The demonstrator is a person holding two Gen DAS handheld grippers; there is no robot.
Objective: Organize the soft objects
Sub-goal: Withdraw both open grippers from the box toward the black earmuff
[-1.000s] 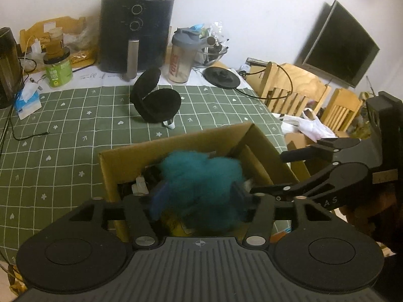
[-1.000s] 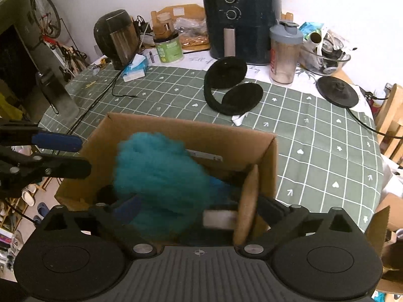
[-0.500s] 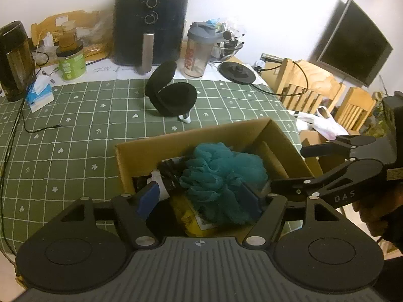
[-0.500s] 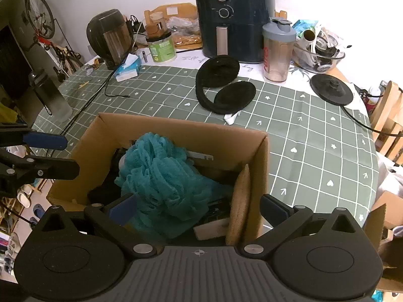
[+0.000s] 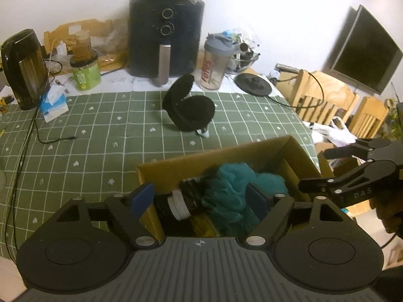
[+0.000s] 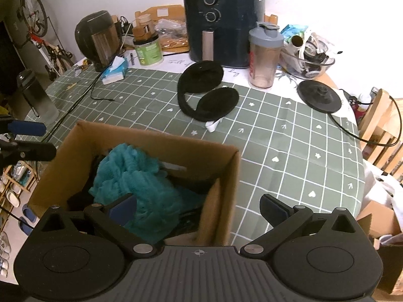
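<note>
A teal mesh loofah [image 5: 234, 196] [image 6: 133, 176] lies inside the open cardboard box [image 5: 214, 156] [image 6: 156, 136] at the table's near edge, on top of dark items. My left gripper [image 5: 199, 198] hovers over the box with its jaws opening. One pad is outside the box's left wall, and the other is beside the loofah without pressing on it. My right gripper [image 6: 199, 209] is open wide and straddles the box's right wall, its left pad next to the loofah. Black earmuffs [image 5: 189, 110] [image 6: 206, 95] sit on the green checked cloth beyond the box.
Along the back of the table stand an air fryer [image 5: 163, 37], a shaker bottle [image 5: 214, 63], a kettle [image 5: 24, 68], a green tin [image 5: 84, 74] and a tissue pack [image 5: 54, 102]. A cable [image 5: 27, 136] trails down the left side. Wooden chairs [image 5: 325, 95] stand to the right.
Both grippers have let go of the teal loofah, which now rests in the box. Both sets of jaws have spread wider and both grippers have drawn back a little.
</note>
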